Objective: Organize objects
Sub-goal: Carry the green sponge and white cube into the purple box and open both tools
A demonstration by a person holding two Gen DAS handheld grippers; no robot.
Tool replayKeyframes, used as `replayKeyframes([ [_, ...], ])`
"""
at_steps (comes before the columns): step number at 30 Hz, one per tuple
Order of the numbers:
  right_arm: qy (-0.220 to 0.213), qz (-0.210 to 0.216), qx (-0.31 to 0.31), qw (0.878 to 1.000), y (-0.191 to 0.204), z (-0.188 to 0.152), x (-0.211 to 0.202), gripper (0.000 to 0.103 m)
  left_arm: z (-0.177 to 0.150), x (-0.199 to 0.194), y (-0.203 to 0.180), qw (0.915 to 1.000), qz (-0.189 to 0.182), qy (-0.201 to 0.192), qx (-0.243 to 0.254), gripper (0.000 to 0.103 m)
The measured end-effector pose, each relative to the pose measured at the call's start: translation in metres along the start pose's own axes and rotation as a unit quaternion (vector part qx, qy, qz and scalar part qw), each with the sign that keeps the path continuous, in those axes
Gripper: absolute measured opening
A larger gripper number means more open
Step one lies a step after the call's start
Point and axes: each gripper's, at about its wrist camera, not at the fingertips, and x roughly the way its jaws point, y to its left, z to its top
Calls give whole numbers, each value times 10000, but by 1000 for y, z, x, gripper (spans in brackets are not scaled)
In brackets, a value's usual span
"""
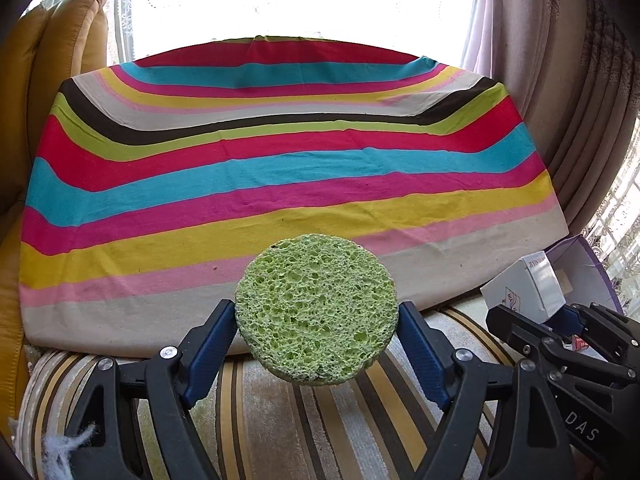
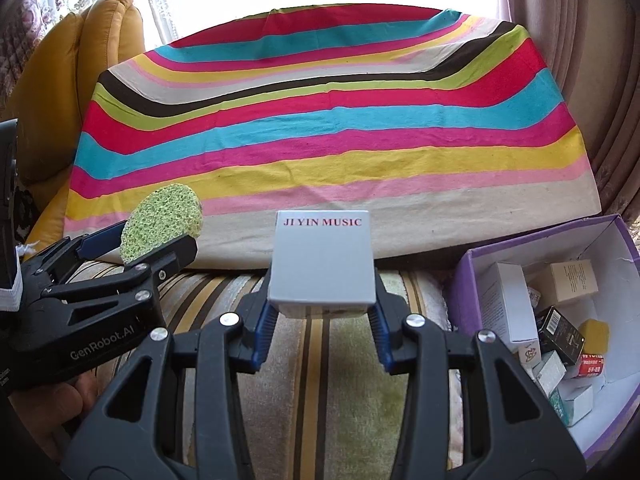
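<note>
Striped cloth (image 1: 280, 168) behind striped sofa seat (image 2: 320, 360). Left tongs (image 1: 316, 320) grip green sponge (image 1: 316, 308); right tongs (image 2: 322, 312) grip white box (image 2: 322, 260); purple box (image 2: 624, 400) at right.

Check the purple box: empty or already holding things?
Already holding things: the purple box is open-topped, with several small cartons jumbled inside.

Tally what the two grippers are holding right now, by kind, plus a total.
Round green sponge: 1, clamped in the left gripper.
White carton printed JI YIN MUSIC: 1, clamped in the right gripper.
Total held: 2.
The purple box to the right already holds a pile of small cartons; they overlap too much to count.
</note>
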Motion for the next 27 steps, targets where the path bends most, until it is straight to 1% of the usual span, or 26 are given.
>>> replayKeyframes([
  [7,-60,-60,219,9997,-26,-16,-19,45,-3,-6,-24,9992,-253,-57,306,81],
  [15,-143,-394,500,9979,-66,-32,-42,45,-4,-11,-63,9951,-656,-36,735,81],
  [21,-161,-729,704,9947,-98,-46,-56,45,-4,-13,-97,9892,-1023,-37,1053,81],
  [27,-88,-1080,986,9892,-138,-63,-69,45,-5,-12,-133,9794,-1473,62,1379,81],
])
